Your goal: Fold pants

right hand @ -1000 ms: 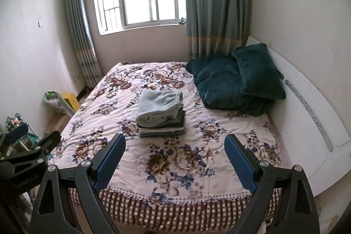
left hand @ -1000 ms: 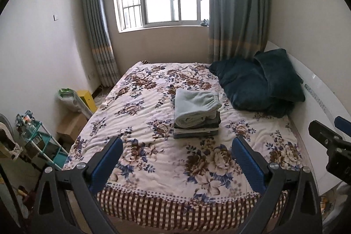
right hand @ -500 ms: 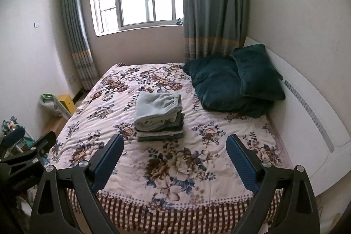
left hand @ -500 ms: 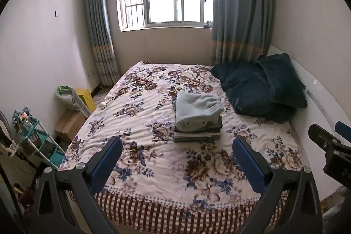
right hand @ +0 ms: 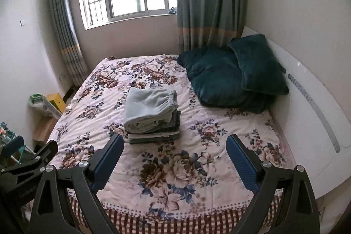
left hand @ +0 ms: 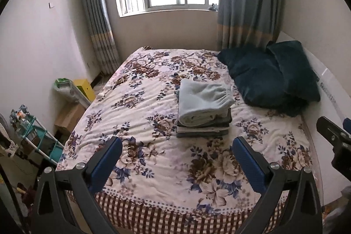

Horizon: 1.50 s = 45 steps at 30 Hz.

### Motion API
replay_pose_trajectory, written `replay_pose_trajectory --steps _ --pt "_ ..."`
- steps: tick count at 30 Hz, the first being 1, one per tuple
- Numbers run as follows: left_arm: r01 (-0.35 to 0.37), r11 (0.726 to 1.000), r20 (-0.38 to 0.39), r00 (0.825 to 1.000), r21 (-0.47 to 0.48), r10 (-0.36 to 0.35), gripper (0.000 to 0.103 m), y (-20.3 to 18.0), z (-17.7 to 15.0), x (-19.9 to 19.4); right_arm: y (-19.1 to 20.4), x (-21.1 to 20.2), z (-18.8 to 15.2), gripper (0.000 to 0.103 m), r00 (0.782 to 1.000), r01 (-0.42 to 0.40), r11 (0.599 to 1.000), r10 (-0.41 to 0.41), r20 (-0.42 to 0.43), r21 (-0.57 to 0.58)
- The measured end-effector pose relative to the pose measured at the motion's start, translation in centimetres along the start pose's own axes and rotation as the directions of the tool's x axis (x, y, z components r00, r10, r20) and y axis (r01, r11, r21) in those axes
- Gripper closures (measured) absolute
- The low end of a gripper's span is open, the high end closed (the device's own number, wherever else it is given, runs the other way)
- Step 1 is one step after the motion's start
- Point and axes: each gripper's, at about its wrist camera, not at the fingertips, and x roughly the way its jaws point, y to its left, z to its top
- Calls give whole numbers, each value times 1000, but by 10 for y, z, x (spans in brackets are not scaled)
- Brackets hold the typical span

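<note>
My left gripper and right gripper: black angular frames, silver screws at the joints, ribbed blue pads lining my fingers.

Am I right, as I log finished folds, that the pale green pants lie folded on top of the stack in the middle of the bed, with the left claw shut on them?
Not quite: the left claw is open and holds nothing, as the left wrist view shows. The pale green pants do lie folded on top of the stack in the middle of the bed.
</note>
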Motion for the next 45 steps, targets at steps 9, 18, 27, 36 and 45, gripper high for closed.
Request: replay_pose_trajectory --steps 9,18,27,36,45 --pt "-25 1000 6 1000 4 25 0 0 13 24 2 45 1 7 999 23 1000 -23 -32 -8" --pt "-26 1000 0 1000 0 26 0 3 17 34 4 55 -4 7 999 21 1000 -21 -37 -5" --pt "-16 1000 1 1000 -2 16 0 5 18 32 5 60 0 7 999 20 1000 -20 -37 -11" --pt "-18 1000 12 1000 -1 18 0 6 25 32 5 66 1 7 999 20 1000 -21 -35 -13" --pt "-9 1000 38 999 -1 9 0 4 25 23 7 64 1 7 1000 17 1000 -17 -24 -14"
